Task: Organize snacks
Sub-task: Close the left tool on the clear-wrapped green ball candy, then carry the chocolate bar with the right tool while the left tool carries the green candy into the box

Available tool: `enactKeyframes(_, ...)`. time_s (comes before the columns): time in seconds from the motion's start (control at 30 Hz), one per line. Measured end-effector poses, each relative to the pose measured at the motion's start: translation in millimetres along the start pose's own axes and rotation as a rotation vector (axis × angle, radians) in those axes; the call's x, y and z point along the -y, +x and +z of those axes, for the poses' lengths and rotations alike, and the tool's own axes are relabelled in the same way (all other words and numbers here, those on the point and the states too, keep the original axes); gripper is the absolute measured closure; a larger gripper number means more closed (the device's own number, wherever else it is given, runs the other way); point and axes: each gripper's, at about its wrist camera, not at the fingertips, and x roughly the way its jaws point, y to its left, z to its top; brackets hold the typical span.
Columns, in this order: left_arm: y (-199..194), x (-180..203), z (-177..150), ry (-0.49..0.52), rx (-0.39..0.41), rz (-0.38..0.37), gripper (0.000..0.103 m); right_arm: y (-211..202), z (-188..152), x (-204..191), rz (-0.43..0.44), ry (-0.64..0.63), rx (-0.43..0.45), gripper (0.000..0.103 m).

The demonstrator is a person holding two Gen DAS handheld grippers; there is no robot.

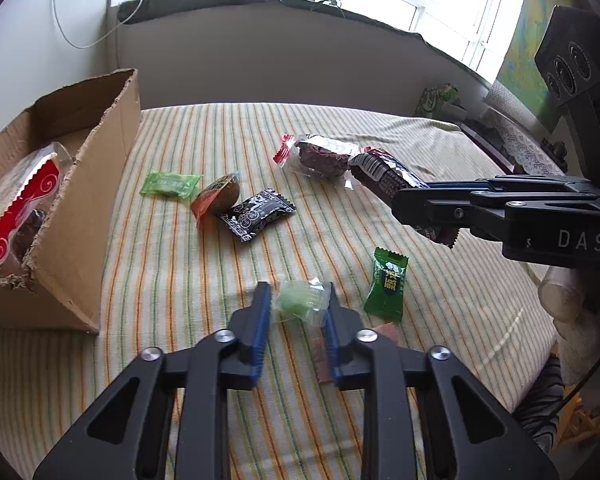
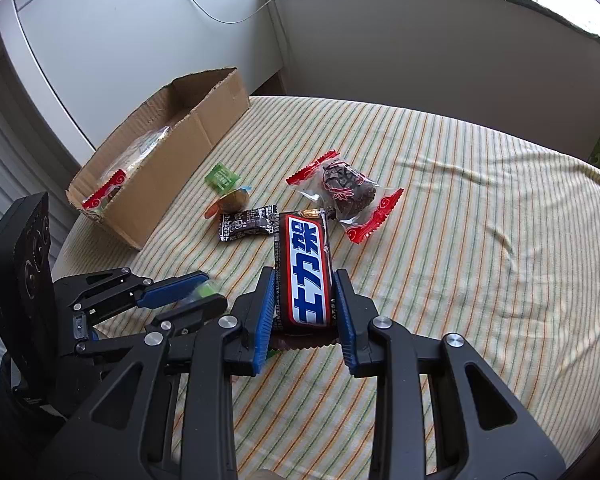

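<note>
My left gripper (image 1: 298, 298) is shut on a pale green candy (image 1: 296, 307) in a clear wrapper, low over the striped cloth (image 1: 204, 280). The right wrist view shows the same gripper (image 2: 202, 296) from the side, with the candy (image 2: 204, 290) between its blue pads. My right gripper (image 2: 305, 292) is shut on a brown chocolate bar (image 2: 305, 264) with a blue and white label. Seen from the left wrist, that gripper (image 1: 420, 197) holds the bar (image 1: 384, 176) tilted above the cloth. An open cardboard box (image 1: 84, 184) (image 2: 172, 160) stands at the left and holds a red-edged snack pack (image 1: 16, 216).
Loose on the cloth lie a flat green candy (image 1: 171, 184), a round brown snack (image 1: 220, 196), a black sachet (image 1: 256, 214), a clear pack with red ends (image 1: 320, 156) and a dark green candy (image 1: 388, 284). A brown wrapper (image 1: 388, 330) lies under my left gripper. A wall and windowsill stand behind.
</note>
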Motion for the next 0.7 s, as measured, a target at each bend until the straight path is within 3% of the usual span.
enactKeyframes(0.27, -12, -2, 1, -0.008, 0.035, -0.005, 0.088, -8, 0, 0, -0.015, 0.003, 0.015, 0.073)
enactKeyframes(0.7, -71, -34, 19, -0.088, 0.23, -0.015, 0.088, -35, 31, -34, 0.002, -0.051, 0.085, 0.073)
